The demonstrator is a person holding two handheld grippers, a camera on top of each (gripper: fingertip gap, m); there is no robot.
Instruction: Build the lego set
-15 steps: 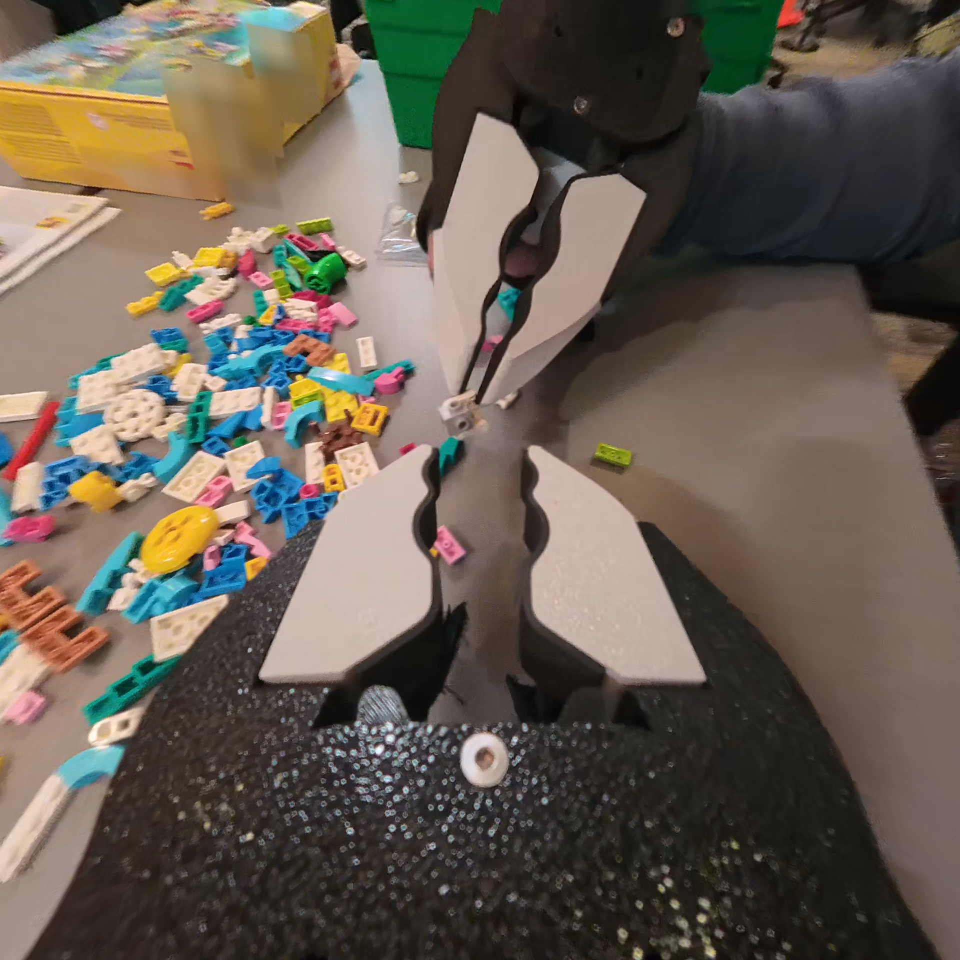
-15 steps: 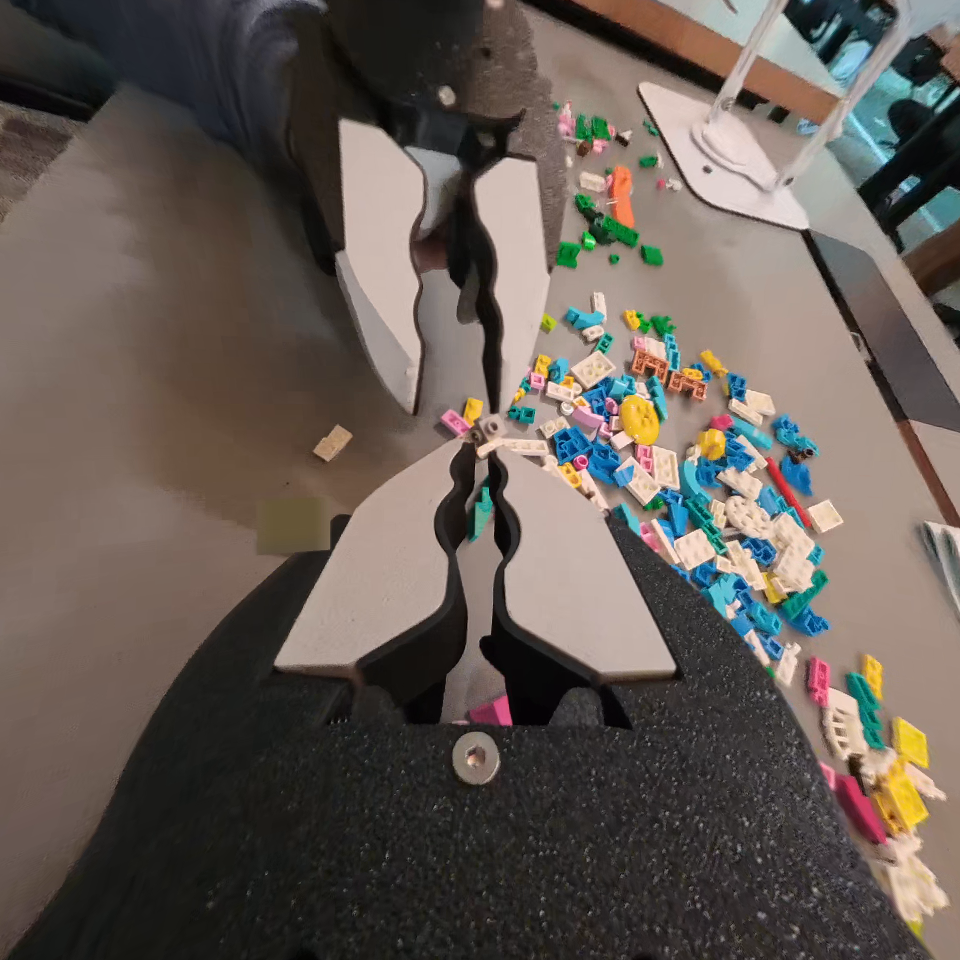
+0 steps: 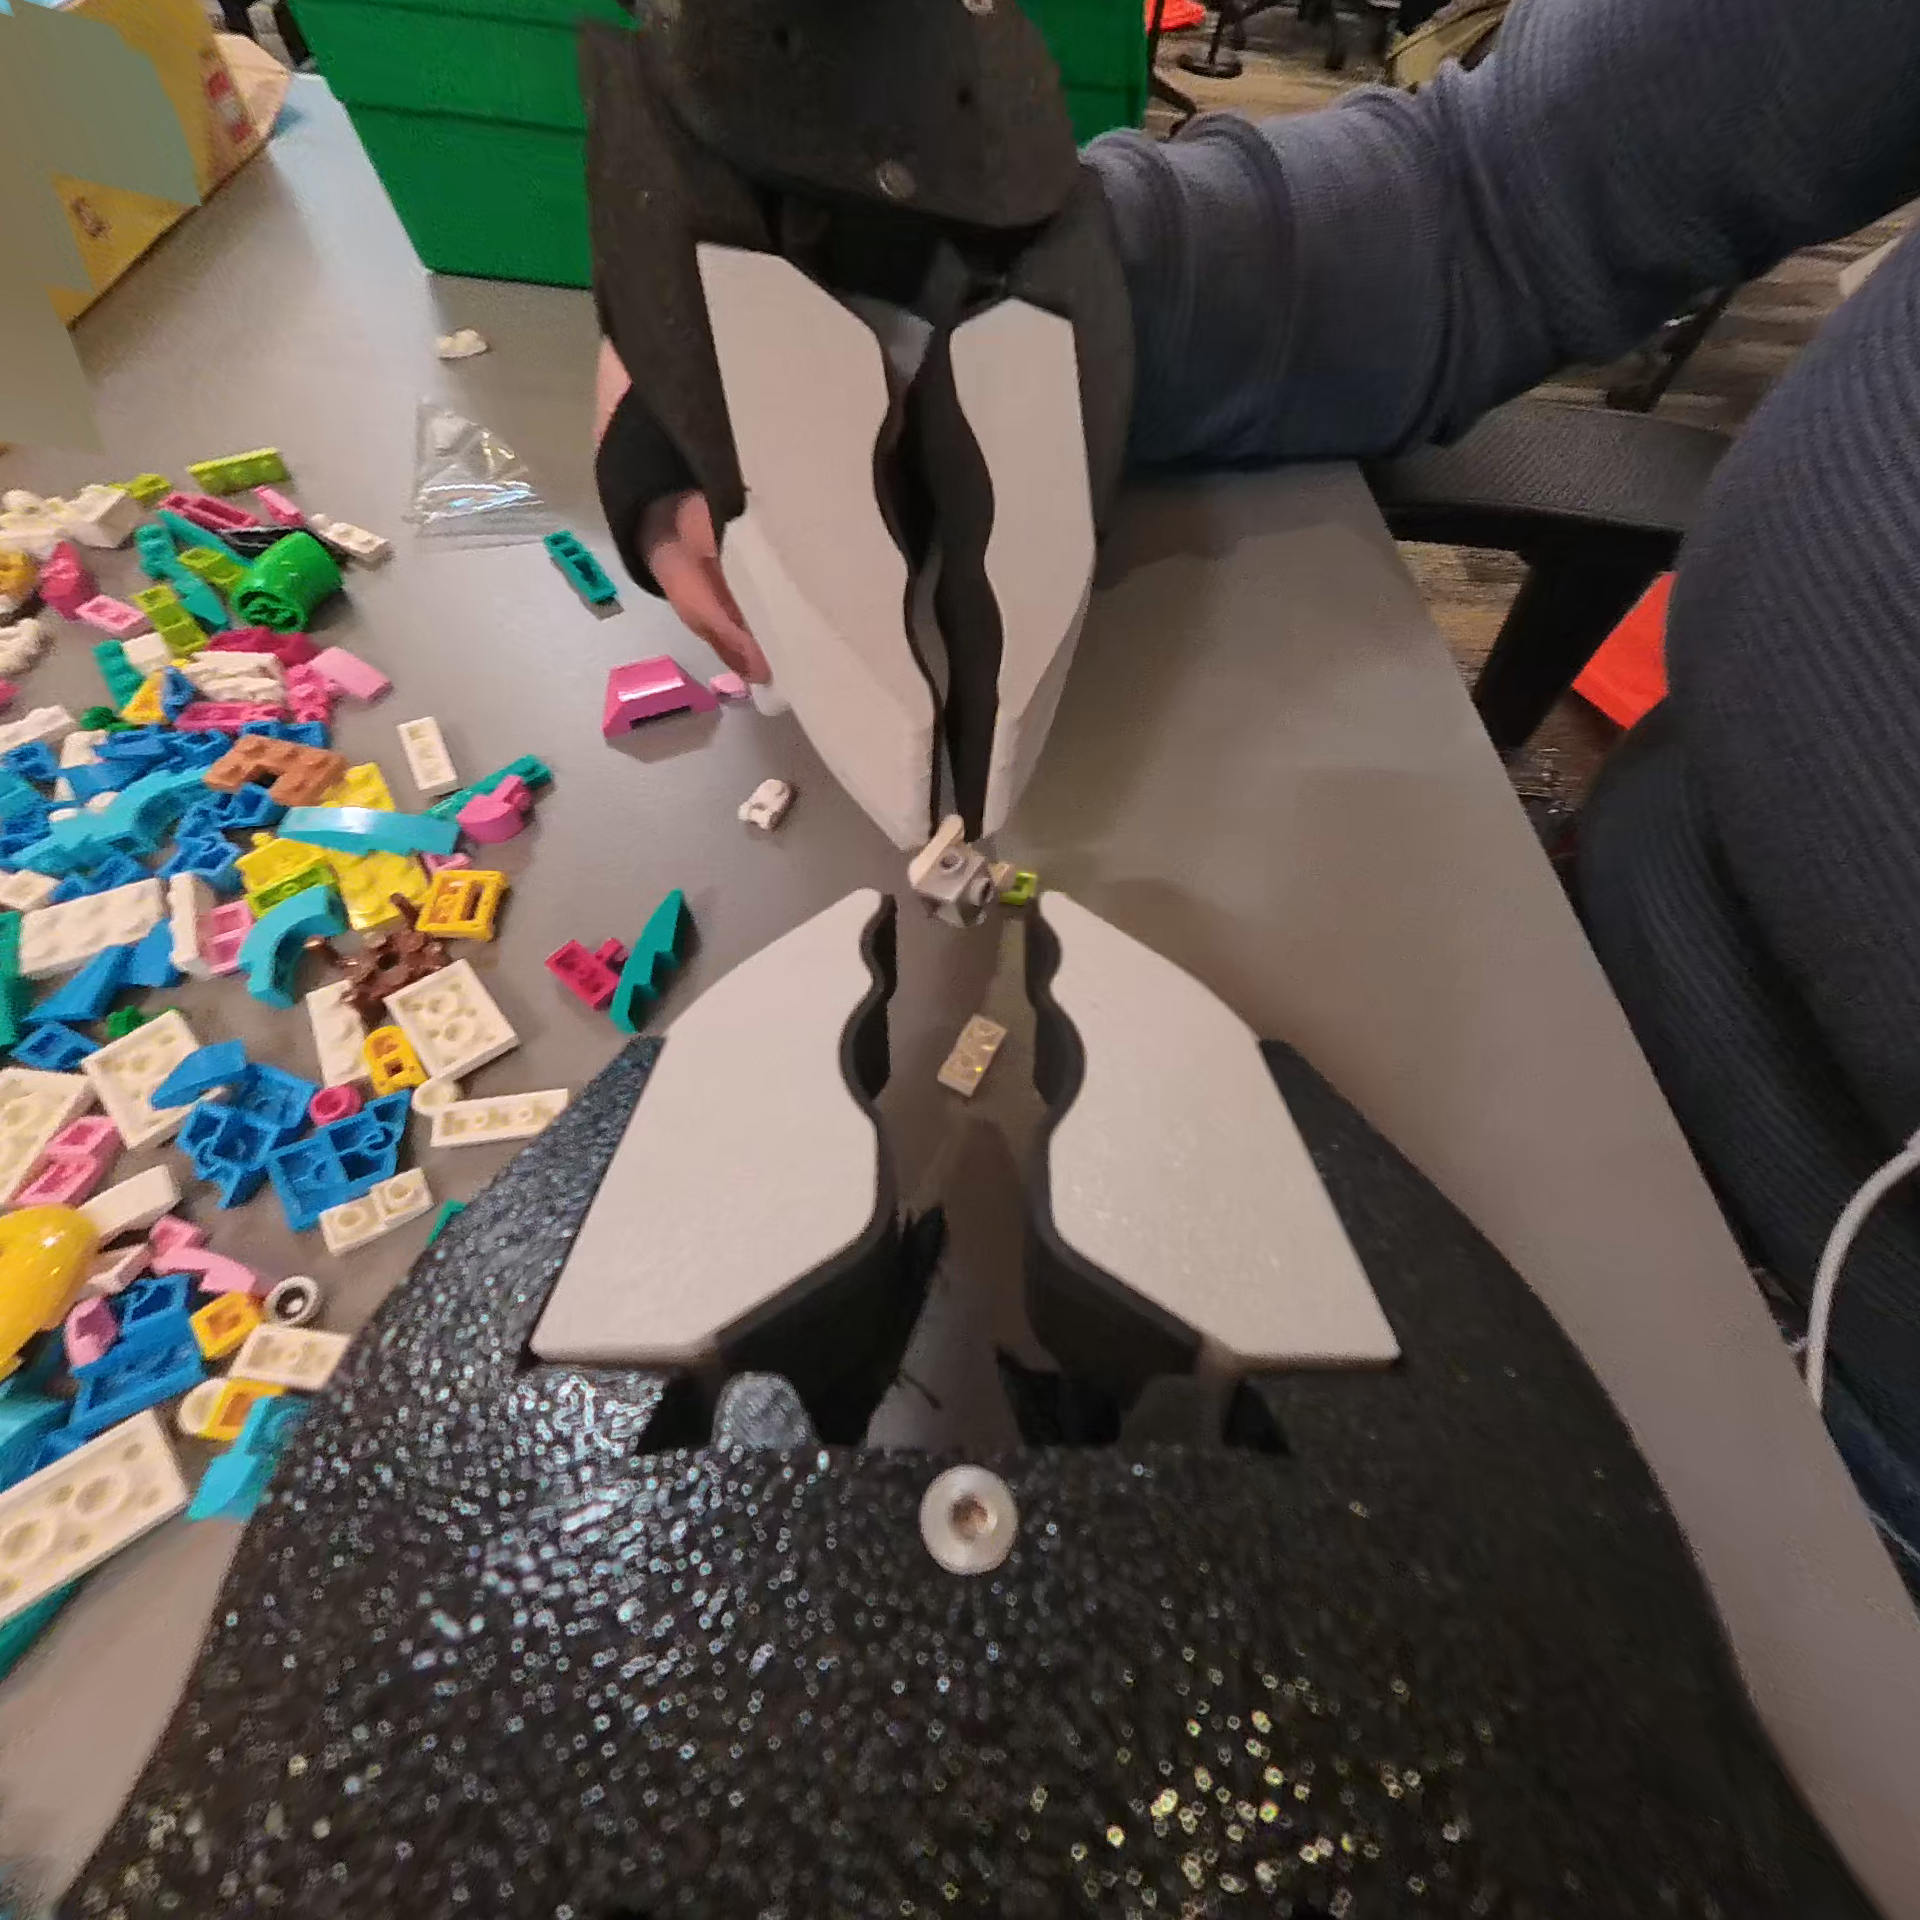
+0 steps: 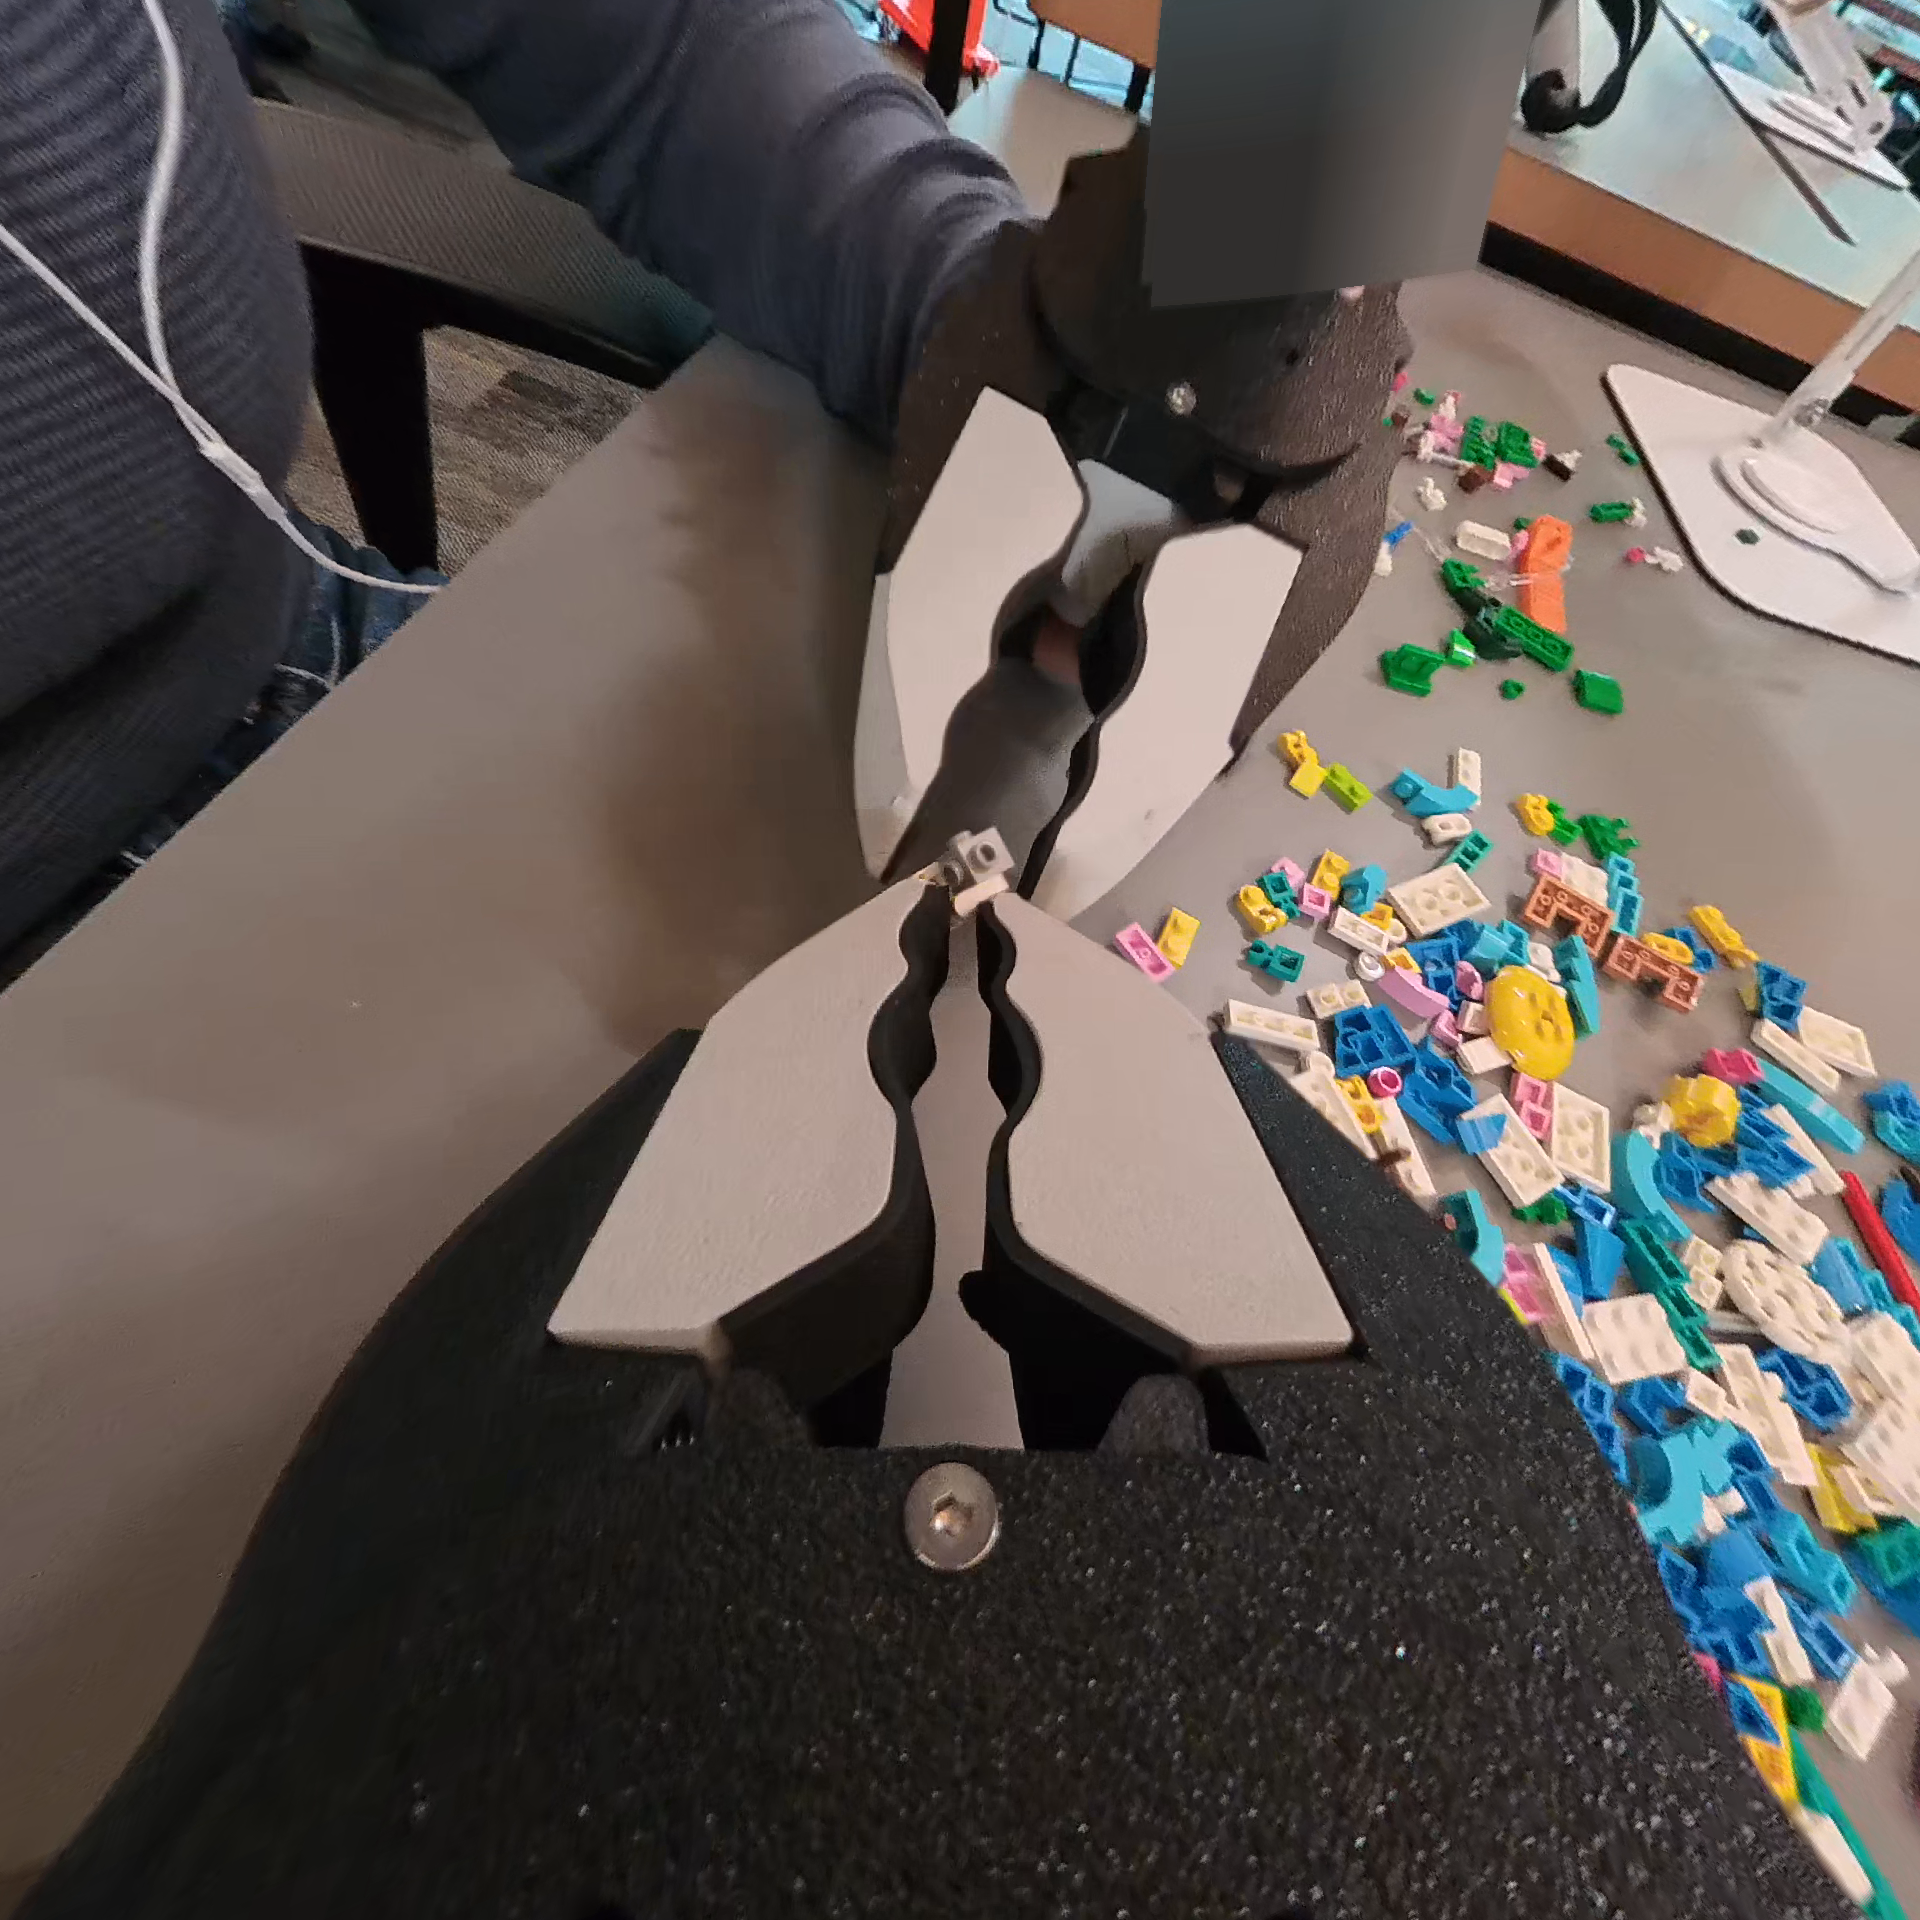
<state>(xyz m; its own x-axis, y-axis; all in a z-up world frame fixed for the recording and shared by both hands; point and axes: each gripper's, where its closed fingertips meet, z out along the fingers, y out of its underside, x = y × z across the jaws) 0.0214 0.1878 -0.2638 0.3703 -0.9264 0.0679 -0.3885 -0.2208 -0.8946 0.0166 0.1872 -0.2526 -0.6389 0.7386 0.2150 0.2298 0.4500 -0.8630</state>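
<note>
While your right hand-held gripper (image 4: 966, 914) pinches the small grey-and-white brick assembly (image 4: 975, 871) at its very fingertips, your left hand-held gripper (image 3: 954, 914) stands open just short of it, jaws parted, nothing between them. The assembly hangs above the worktop (image 3: 1247, 727), between the two tools. I judge it light, rigid and smooth-sided, so it could twist or pop out of a tip pinch; take it across flat opposite faces, not over the studs, and press the halves squarely, since so small a joint may part under a skewed push.

Below the left jaws a tan plate (image 3: 972, 1054) lies on the worktop, and a lime piece (image 3: 1022, 885) shows just beside the held assembly. To your left the loose brick pile (image 3: 208, 914) spreads wide, mostly blue, white, pink and yellow, all hard slippery bits that will skid if nudged.

Farther off, a clear plastic bag (image 3: 468, 473) lies flat; I cannot tell if anything remains in it. Beyond stand green bins (image 3: 468, 156) and a yellow carton (image 3: 135, 177), their contents hidden
</note>
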